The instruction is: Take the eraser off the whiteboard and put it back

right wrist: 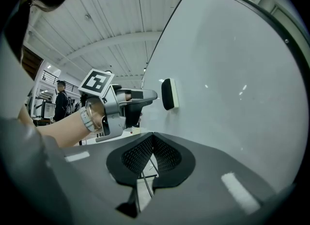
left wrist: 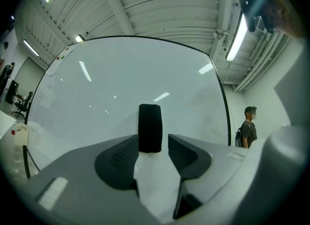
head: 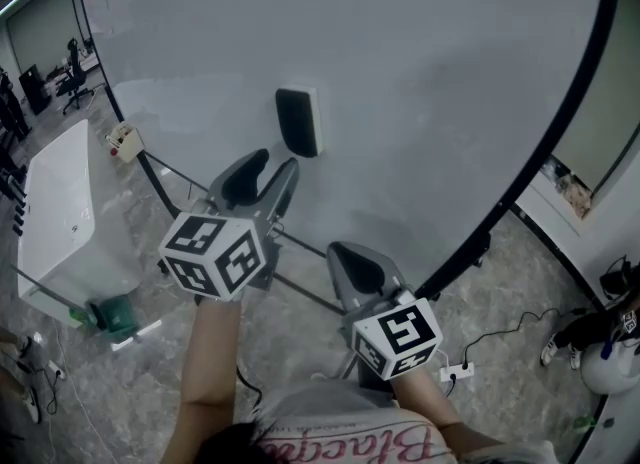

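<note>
Large whiteboard [head: 420, 72], black-rimmed, across most of the head view; marbled grey floor below. On its face, upright and alone: black eraser [head: 297, 121], pale backing flat against the board. Just below it in the head view, left gripper [head: 277, 162], aimed at the board, jaws moderately apart.

Along those jaws in the left gripper view: eraser framed in the gap, closer to the left pad, with a strip of bare board showing on its right side. From the right gripper view: a small space between the left jaw tips and the eraser, so lined up and near, but no contact and nothing gripped.

Lower and to the right in the head view, right gripper [head: 348, 252], jaws closed tip to tip on nothing, well apart from the eraser.

At the board's lower left edge, small pale box [head: 123, 140] with a red spot; contents not to be made out. On the floor beside a white table [head: 55, 202], green container [head: 117, 315]; inside not visible.

Near the board's right foot, white power strip [head: 455, 372] with a black cable. At the right of the left gripper view, person [left wrist: 248, 131] standing past the board's edge.
</note>
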